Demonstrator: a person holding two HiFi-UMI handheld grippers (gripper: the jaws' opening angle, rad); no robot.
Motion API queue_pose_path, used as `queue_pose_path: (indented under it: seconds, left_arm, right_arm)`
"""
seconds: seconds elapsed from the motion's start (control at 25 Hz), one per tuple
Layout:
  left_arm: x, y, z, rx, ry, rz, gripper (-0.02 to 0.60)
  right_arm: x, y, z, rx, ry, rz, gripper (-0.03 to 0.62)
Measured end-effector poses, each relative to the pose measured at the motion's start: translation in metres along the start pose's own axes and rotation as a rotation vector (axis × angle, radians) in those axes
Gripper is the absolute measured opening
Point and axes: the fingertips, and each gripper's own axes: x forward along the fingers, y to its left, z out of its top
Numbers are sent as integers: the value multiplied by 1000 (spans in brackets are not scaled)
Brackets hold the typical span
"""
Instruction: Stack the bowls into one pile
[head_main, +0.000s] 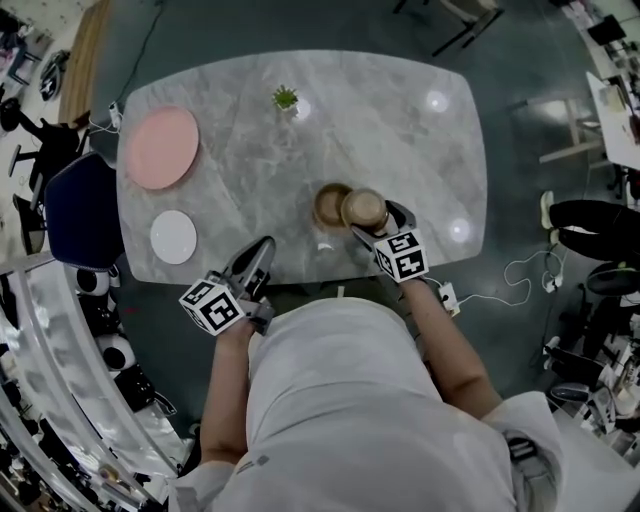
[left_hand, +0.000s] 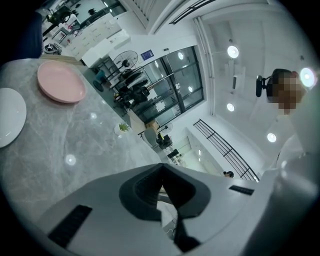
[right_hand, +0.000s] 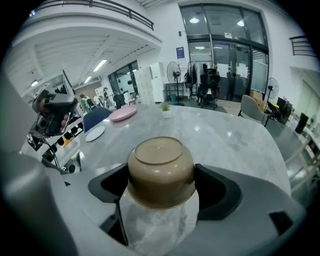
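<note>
Right gripper (head_main: 380, 225): fingers pinching a tan bowl (right_hand: 161, 172) by its sides, with the bowl's base ring turned back toward the gripper.
Held bowl's spot: right up against the second bowl (head_main: 325, 205), near the worktop's (head_main: 380, 120) front edge.
Second bowl: sitting upright on the worktop.
Left gripper (left_hand: 161, 192): fingers pressed together, nothing between them, at the near edge.
Far left: pink plate (head_main: 162, 147), white plate (head_main: 174, 237).

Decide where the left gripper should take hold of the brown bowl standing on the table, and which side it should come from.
Probably across its round wall, one jaw on each side, just as the right gripper holds the other bowl. Come at the resting bowl from its left, near side, because the held bowl and the right gripper crowd its right side.
</note>
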Motion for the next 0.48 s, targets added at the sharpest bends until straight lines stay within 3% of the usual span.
queue_pose_path:
  seconds: [0.48]
  left_arm:
    - [-23,15,5,-25,-15,-33,2]
  right_arm:
    - [22,21,-2,-231,177,-57,430]
